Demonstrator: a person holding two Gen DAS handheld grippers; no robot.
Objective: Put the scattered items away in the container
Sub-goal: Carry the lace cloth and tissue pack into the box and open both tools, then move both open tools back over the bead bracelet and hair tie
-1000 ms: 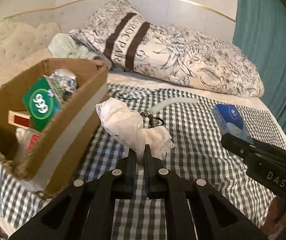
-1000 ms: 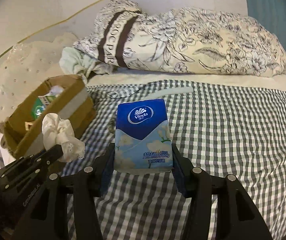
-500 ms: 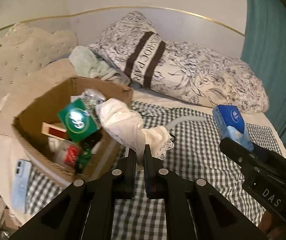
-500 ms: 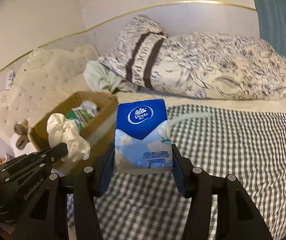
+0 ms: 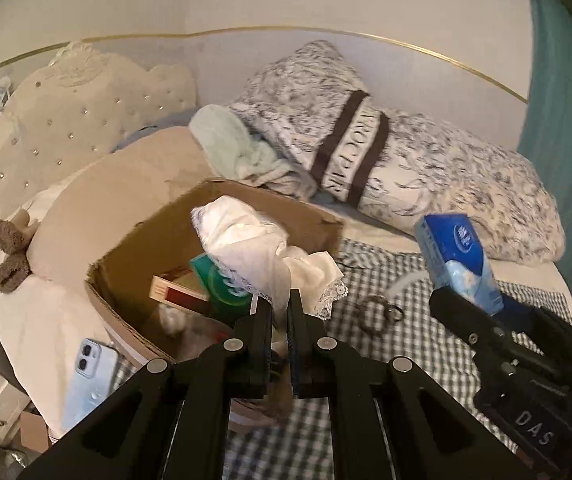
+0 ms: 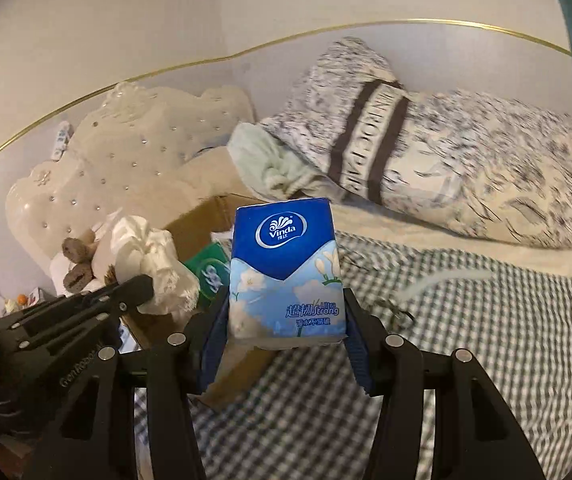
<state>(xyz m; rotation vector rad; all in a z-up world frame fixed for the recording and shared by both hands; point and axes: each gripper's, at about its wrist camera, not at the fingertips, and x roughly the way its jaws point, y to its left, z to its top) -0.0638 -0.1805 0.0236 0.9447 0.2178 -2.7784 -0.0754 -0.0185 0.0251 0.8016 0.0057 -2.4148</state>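
Cloth dominates the left wrist view: a crumpled white, lace-edged cloth (image 5: 261, 244) is pinched between the nearly touching jaws of the left hand-held gripper (image 5: 279, 304) at lower centre, and it hangs in front of the open brown cardboard box (image 5: 133, 256) at centre left. Inside the box lie a green carton (image 5: 221, 284) and a red-and-cream flat packet (image 5: 175, 286). A light blue phone (image 5: 87, 384) lies at lower left beside the box. At right, the right hand-held gripper (image 5: 462, 300) carries a blue Vinda tissue pack (image 5: 458, 256) above the grey-and-white checked bedspread (image 5: 426, 344). A small dark ring-shaped item (image 5: 378, 314) lies on the bedspread between the two tools. A floral pillow with brown stripes (image 5: 366, 160) fills the upper right.

In the right wrist view, the tissue pack (image 6: 286, 272) stands upright at centre, clamped between the blue-padded jaws of the right hand-held gripper (image 6: 286, 332). At left, the left hand-held gripper (image 6: 141, 284) holds the white cloth (image 6: 153, 268) in front of the cardboard box (image 6: 201, 220).
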